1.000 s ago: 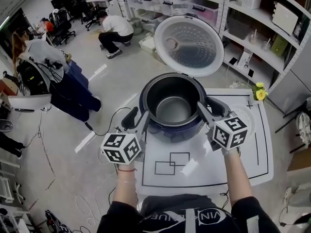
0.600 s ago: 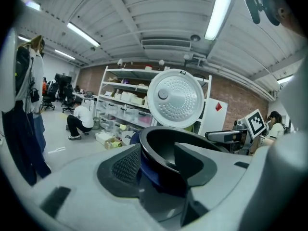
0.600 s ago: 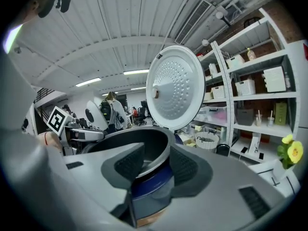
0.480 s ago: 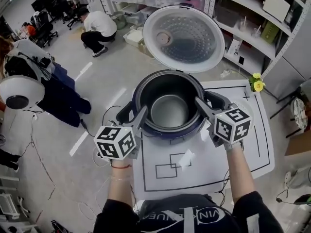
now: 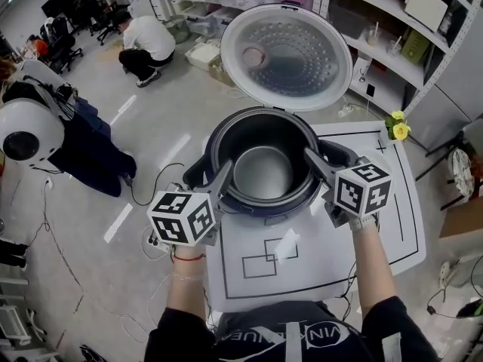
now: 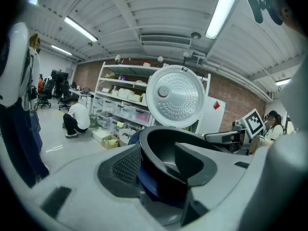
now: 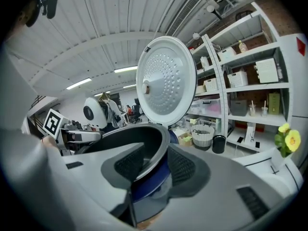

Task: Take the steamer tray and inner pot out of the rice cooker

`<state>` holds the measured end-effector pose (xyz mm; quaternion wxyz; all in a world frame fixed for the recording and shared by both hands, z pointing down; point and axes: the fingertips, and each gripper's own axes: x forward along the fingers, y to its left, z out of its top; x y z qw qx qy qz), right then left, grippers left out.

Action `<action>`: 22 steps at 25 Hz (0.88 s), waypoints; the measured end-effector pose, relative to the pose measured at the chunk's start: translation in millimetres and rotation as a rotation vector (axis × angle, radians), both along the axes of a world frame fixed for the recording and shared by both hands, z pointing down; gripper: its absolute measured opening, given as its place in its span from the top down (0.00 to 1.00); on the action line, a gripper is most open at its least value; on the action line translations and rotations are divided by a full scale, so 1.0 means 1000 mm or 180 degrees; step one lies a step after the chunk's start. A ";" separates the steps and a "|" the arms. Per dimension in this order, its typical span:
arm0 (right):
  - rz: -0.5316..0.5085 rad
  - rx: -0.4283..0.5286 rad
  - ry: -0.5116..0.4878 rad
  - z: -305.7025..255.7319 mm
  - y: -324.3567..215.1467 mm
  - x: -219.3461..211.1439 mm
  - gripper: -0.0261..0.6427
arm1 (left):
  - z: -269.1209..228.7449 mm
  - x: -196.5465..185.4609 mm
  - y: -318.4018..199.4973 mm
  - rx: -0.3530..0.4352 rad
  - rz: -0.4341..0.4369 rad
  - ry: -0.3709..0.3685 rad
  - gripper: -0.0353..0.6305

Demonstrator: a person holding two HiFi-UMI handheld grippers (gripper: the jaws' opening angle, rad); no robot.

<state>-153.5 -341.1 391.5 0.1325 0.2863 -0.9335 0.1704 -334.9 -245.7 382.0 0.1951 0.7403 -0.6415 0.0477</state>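
Note:
The dark blue rice cooker (image 5: 226, 202) stands on the white table with its round lid (image 5: 287, 55) swung up behind. The black inner pot (image 5: 263, 172) sits inside it, and its grey bottom shows. No steamer tray is in view. My left gripper (image 5: 211, 178) is at the pot's left rim, and my right gripper (image 5: 326, 159) is at its right rim. In the left gripper view the left gripper (image 6: 159, 165) stands open, one jaw outside the rim (image 6: 159, 134) and one inside. The right gripper (image 7: 147, 170) straddles the rim (image 7: 161, 150) the same way, also open.
The white table (image 5: 324, 262) carries black outlined rectangles in front of the cooker. A yellow flower (image 5: 398, 127) stands at its back right corner. Shelving (image 5: 407, 21) runs behind. A person (image 5: 147, 40) crouches on the floor at the back left. A white round machine (image 5: 26, 130) stands at the left.
Both grippers have edged forward and slightly down onto the pot's rim. The cooker and its lid have not moved.

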 end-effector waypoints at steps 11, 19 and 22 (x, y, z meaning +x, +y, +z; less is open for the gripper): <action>0.0150 -0.0005 -0.0335 -0.004 0.002 0.002 0.79 | -0.001 -0.004 0.001 0.0129 -0.0391 0.0146 0.69; 0.0229 0.0249 -0.0575 -0.034 0.007 0.004 0.81 | -0.028 -0.004 0.011 0.0368 -0.0450 0.0078 0.70; 0.0238 0.0362 -0.0677 -0.047 0.013 0.006 0.81 | -0.042 -0.004 0.016 0.0534 -0.0499 0.0096 0.72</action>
